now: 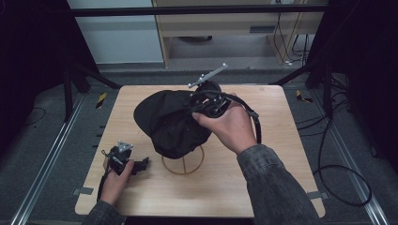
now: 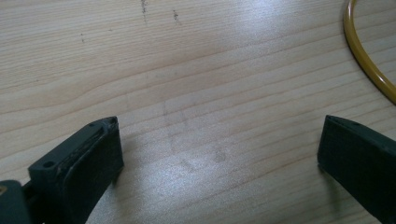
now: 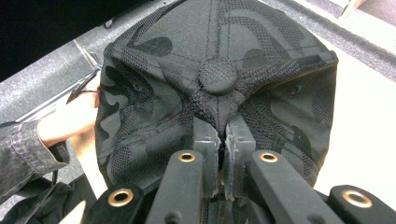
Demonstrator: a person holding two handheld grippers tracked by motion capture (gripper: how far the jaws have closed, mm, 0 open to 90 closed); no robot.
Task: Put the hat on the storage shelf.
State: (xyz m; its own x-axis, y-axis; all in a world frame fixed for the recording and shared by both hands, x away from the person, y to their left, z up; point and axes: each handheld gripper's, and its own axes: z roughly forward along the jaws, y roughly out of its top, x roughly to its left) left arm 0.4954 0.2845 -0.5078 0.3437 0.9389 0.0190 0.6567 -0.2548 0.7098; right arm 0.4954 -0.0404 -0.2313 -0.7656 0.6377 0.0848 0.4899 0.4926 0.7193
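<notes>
Right hand-held gripper (image 3: 223,140) has its jaws pinched together on crown fabric of a black camouflage-patterned cloth cap (image 3: 215,74), just ahead. Left hand-held gripper (image 2: 219,154) stands wide, holding nothing, on the pale wooden desk (image 2: 187,70).

The worktop (image 1: 263,173) is a square panel of light wood with visible grain and faint scuff marks. It stands on a grey carpeted floor (image 1: 28,154). Metal rails (image 1: 44,164) run along the floor on both sides of the worktop. Black tripod legs (image 1: 89,75) stand at the far left and far right corners. Strips of yellow-and-black hazard tape (image 1: 101,100) lie on the floor near each far corner. Loose black cables (image 1: 345,183) loop on the floor to the right. Behind the worktop stands a white cabinet (image 1: 117,33), and beside it a light wooden desk (image 1: 220,21) with cables hanging under it
</notes>
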